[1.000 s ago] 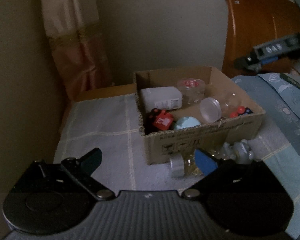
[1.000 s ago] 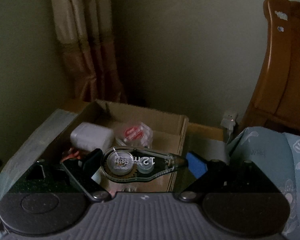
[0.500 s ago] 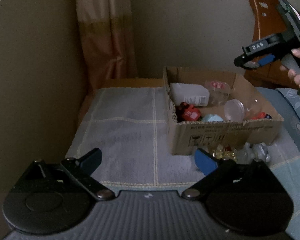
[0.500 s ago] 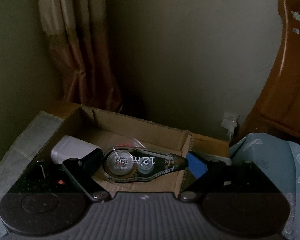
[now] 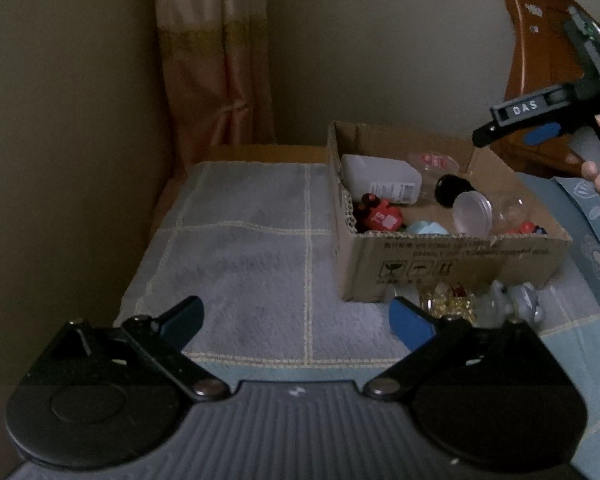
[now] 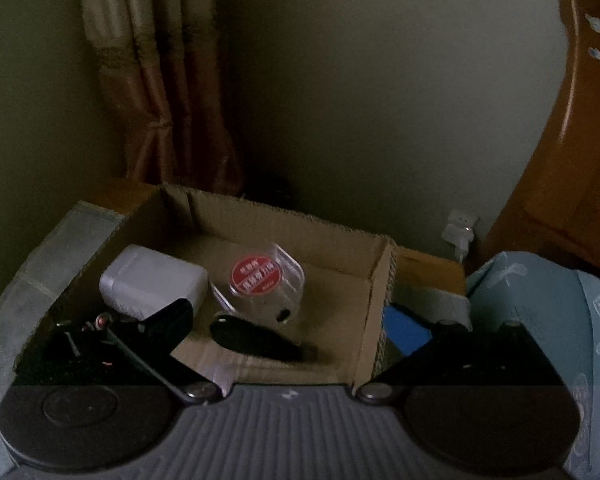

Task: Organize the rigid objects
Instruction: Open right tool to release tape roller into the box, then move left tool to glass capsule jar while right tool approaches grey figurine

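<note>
My right gripper (image 6: 288, 318) hangs over the cardboard box (image 6: 380, 300), its jaws opening with nothing pressed between them. The correction tape dispenser (image 6: 256, 340) lies dark and blurred on the box floor just below, beside a white bottle (image 6: 152, 284) and a clear round container with a red label (image 6: 260, 280). From the left wrist view the right gripper (image 5: 540, 120) sits in a hand above the box (image 5: 452, 256), with the tape dispenser (image 5: 454, 190) inside it. My left gripper (image 5: 296, 314) is open and holds nothing, above the grey towel (image 5: 252, 256).
The box also holds a red toy (image 5: 380, 216), a pale blue item (image 5: 426, 227) and a clear jar (image 5: 474, 212). A gold-filled clear item (image 5: 448, 300) and a grey figurine (image 5: 520, 300) lie before it. Wooden headboard (image 6: 572, 168) and blue bedding (image 6: 540, 288) right; curtain (image 5: 216, 60) behind.
The right gripper's jaws have spread and let go of the tape dispenser, which dropped into the box. The left wrist view rolled, and the box now sits further right in it.
</note>
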`<state>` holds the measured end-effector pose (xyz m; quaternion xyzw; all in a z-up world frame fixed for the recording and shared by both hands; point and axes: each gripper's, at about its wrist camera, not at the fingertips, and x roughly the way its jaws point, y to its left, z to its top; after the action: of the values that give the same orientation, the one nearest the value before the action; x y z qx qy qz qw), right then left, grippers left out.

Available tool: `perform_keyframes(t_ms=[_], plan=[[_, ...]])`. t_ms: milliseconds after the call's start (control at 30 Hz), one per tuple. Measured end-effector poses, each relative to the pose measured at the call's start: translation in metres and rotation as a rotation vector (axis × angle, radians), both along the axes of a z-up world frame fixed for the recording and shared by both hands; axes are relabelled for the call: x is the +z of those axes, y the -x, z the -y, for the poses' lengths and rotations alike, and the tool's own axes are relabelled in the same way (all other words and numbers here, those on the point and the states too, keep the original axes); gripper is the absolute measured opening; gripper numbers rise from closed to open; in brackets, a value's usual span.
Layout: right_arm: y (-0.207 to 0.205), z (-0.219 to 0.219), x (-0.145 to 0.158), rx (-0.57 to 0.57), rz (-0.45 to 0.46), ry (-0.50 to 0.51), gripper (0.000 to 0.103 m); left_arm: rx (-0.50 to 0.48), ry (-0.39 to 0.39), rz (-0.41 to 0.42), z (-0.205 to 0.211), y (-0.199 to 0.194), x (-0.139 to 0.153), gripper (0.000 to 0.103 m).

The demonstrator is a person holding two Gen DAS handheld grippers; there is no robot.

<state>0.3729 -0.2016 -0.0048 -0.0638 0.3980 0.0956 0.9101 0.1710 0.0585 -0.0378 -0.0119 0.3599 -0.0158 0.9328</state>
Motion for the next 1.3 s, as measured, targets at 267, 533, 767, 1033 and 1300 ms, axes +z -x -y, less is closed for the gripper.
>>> perform_keyframes(t_ms=[267, 533, 767, 1033, 1300], plan=[[0.045, 0.005, 0.004, -0.081, 0.031, 0.005, 0.103, 0.007, -0.001, -0.002, 0.005, 0.004, 0.001, 0.099], [0.1, 0.001, -0.004, -0.134, 0.054, 0.011, 0.103, 0.0, -0.016, -0.01, 0.008, 0.017, 0.0, 0.099], [0.145, -0.005, -0.037, -0.186, 0.031, -0.017, 0.103, 0.008, -0.025, -0.018, 0.003, 0.025, -0.002, 0.099], [0.157, -0.014, -0.082, -0.274, -0.047, -0.083, 0.103, 0.013, -0.016, -0.03, -0.003, 0.028, -0.008, 0.099], [0.154, -0.016, -0.088, -0.323, -0.049, -0.184, 0.103, 0.007, -0.013, -0.037, -0.007, 0.026, -0.013, 0.099]])
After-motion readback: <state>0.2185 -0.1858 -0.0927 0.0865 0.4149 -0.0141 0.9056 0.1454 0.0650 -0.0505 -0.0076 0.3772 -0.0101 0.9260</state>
